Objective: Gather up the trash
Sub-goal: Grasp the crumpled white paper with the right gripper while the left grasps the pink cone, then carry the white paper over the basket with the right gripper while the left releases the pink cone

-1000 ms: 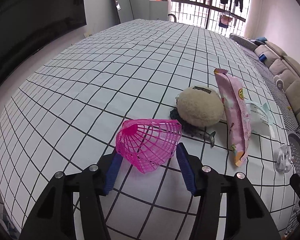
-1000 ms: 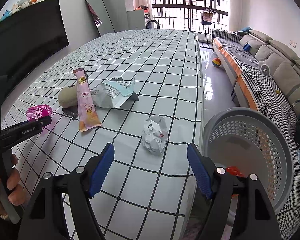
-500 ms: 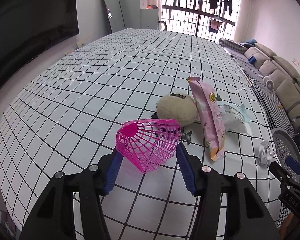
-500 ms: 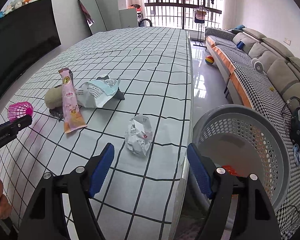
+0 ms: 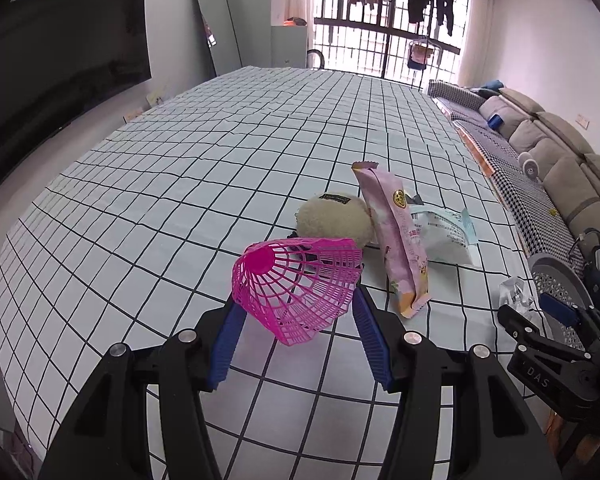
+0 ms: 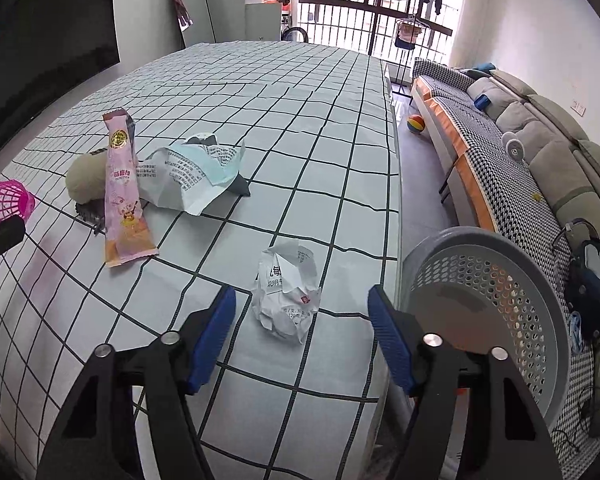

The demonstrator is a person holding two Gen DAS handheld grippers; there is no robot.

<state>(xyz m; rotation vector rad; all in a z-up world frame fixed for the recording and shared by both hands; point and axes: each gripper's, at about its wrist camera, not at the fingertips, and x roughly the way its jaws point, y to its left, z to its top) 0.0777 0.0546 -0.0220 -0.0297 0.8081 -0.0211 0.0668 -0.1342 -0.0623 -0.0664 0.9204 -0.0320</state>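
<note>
Two claws work here; the right gripper [image 6: 302, 312], jaws closing with nothing yet pressed, has the crumpled paper ball [image 6: 287, 291] lying between its fingertips, near the table's right edge; the left gripper [image 5: 296, 312] grips the pink plastic shuttlecock [image 5: 296, 284]; the grey basket [image 6: 496, 300] stands right.

Both views are fisheye cameras, each looking forward and downward along its own gripper's fingers, close above the checked bench [image 5: 172, 184]. They share the pink snack packet [image 5: 396, 232], the crumpled paper [image 6: 286, 290] and the grey basket [image 6: 496, 280] at the right edge.
</note>
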